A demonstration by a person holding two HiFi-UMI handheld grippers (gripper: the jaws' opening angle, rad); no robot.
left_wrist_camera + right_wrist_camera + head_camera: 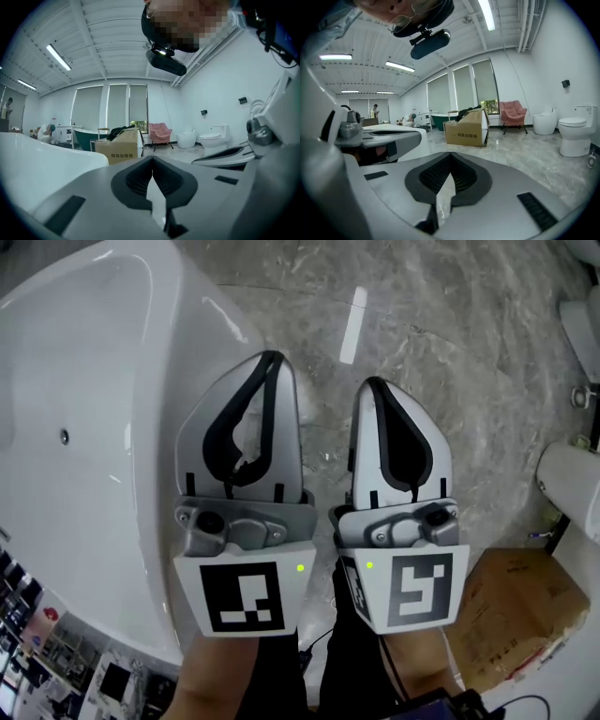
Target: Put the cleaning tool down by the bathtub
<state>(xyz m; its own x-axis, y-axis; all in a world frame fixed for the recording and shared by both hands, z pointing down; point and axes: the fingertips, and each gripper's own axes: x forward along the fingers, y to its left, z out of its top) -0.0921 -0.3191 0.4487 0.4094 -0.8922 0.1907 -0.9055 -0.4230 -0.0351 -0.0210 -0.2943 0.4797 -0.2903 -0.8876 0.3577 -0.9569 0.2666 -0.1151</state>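
Grey marble floor (pixel 469 352) fills my head view, with a white tub (pixel 84 352) curving along its left side. I hold both grippers out ahead, side by side and parallel, marker cubes toward me and jaws pointing away. My forearms (pixel 220 681) show at the bottom edge. The left gripper (pixel 271 356) hangs over the tub's outer rim, and the right gripper (pixel 375 382) over the floor just beside it. Each gripper's own view shows its jaw tips pressed together with nothing between them. Beyond the tips, on the floor near the tub's rim, is a slim white bar (pixel 354 324). Its long axis runs away from me, far end leaning slightly right. I cannot tell whether it is the tool or a lamp's reflection.
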